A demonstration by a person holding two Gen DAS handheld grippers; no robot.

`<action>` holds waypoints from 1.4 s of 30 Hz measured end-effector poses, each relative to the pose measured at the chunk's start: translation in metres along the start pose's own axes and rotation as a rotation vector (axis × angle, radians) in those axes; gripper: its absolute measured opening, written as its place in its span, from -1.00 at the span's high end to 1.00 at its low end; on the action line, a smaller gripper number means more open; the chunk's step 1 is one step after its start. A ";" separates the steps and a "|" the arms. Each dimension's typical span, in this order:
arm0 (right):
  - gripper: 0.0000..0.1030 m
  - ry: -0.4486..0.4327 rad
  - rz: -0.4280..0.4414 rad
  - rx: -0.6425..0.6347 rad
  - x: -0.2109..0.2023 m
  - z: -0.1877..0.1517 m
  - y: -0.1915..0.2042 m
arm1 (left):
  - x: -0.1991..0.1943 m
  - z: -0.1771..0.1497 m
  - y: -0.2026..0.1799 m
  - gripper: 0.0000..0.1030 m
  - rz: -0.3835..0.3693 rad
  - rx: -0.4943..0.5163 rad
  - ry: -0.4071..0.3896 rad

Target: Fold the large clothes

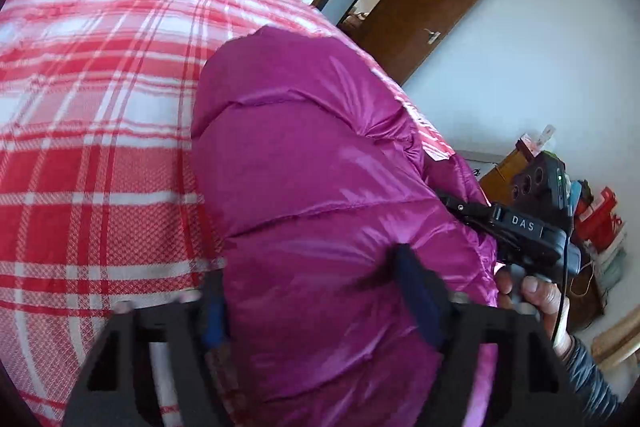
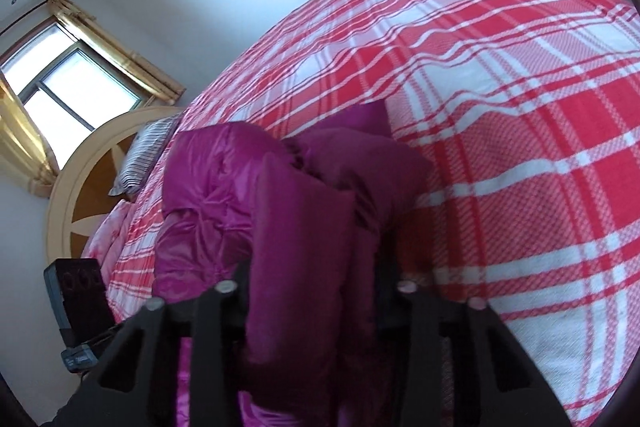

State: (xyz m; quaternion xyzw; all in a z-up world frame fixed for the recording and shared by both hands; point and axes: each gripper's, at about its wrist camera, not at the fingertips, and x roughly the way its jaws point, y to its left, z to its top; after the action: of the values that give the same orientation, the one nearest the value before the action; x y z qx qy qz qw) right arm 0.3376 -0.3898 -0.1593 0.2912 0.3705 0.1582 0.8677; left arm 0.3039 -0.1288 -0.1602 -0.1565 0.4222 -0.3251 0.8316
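On the plaid bed (image 1: 100,147), hand-held grippers clamp a magenta jacket (image 1: 320,187).

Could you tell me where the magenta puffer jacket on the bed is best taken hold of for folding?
Judging by its pose, grip the magenta puffer jacket along its near edge, coming from the bedside: its puffy bulk mounds on the plaid bedspread, while edges pinch flat.

"DAS" on right gripper (image 1: 472,215)
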 end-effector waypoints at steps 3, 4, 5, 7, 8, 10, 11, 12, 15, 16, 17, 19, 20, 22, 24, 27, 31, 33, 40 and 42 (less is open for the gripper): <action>0.53 -0.023 0.018 -0.008 -0.011 -0.003 0.016 | -0.022 0.001 -0.004 0.21 -0.017 0.007 -0.029; 0.54 -0.028 0.038 -0.022 -0.015 -0.004 0.025 | -0.036 0.000 -0.006 0.29 -0.028 0.016 -0.050; 0.56 -0.033 0.058 -0.034 -0.018 -0.005 0.035 | -0.045 -0.001 -0.008 0.32 -0.025 0.026 -0.062; 0.57 -0.034 0.085 -0.053 -0.020 -0.008 0.057 | -0.069 -0.005 -0.007 0.33 -0.011 0.033 -0.094; 0.57 -0.035 0.100 -0.068 -0.020 -0.010 0.071 | -0.082 -0.006 -0.004 0.34 -0.011 0.019 -0.109; 0.58 -0.029 0.134 -0.091 -0.016 -0.013 0.096 | -0.104 -0.010 0.010 0.34 -0.003 -0.009 -0.137; 0.58 -0.020 0.155 -0.100 -0.011 -0.016 0.109 | -0.119 -0.012 0.016 0.34 0.008 -0.020 -0.153; 0.58 -0.010 0.172 -0.109 -0.007 -0.018 0.119 | -0.134 -0.014 0.021 0.34 0.027 -0.022 -0.164; 0.58 0.035 0.229 -0.141 0.017 -0.027 0.158 | -0.170 -0.022 0.031 0.34 0.120 -0.015 -0.171; 0.58 0.054 0.250 -0.155 0.029 -0.030 0.172 | -0.185 -0.026 0.036 0.34 0.155 -0.018 -0.181; 0.58 0.073 0.266 -0.171 0.042 -0.034 0.186 | -0.197 -0.029 0.040 0.34 0.186 -0.018 -0.193; 0.58 0.107 0.294 -0.191 0.064 -0.042 0.211 | -0.221 -0.035 0.053 0.34 0.256 -0.016 -0.216; 0.58 0.124 0.305 -0.197 0.074 -0.046 0.222 | -0.227 -0.036 0.057 0.34 0.275 -0.019 -0.222; 0.58 0.158 0.323 -0.218 0.097 -0.051 0.245 | -0.242 -0.042 0.072 0.34 0.318 -0.043 -0.234; 0.58 0.188 0.334 -0.242 0.116 -0.052 0.262 | -0.252 -0.045 0.083 0.34 0.347 -0.061 -0.244; 0.58 0.230 0.351 -0.270 0.142 -0.054 0.284 | -0.269 -0.051 0.098 0.34 0.391 -0.088 -0.262; 0.58 0.280 0.372 -0.299 0.170 -0.057 0.307 | -0.290 -0.063 0.119 0.34 0.432 -0.120 -0.278; 0.58 0.296 0.379 -0.307 0.178 -0.060 0.316 | -0.298 -0.069 0.125 0.34 0.445 -0.131 -0.281; 0.58 0.331 0.369 -0.319 0.214 -0.071 0.342 | -0.315 -0.080 0.156 0.34 0.499 -0.163 -0.287; 0.59 0.340 0.360 -0.317 0.222 -0.073 0.346 | -0.315 -0.083 0.165 0.34 0.501 -0.179 -0.285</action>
State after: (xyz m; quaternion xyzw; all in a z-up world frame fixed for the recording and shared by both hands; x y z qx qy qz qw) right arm 0.4136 0.0173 -0.1068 0.1822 0.4236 0.4119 0.7859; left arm 0.1686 0.2061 -0.1088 -0.1641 0.3537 -0.0461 0.9197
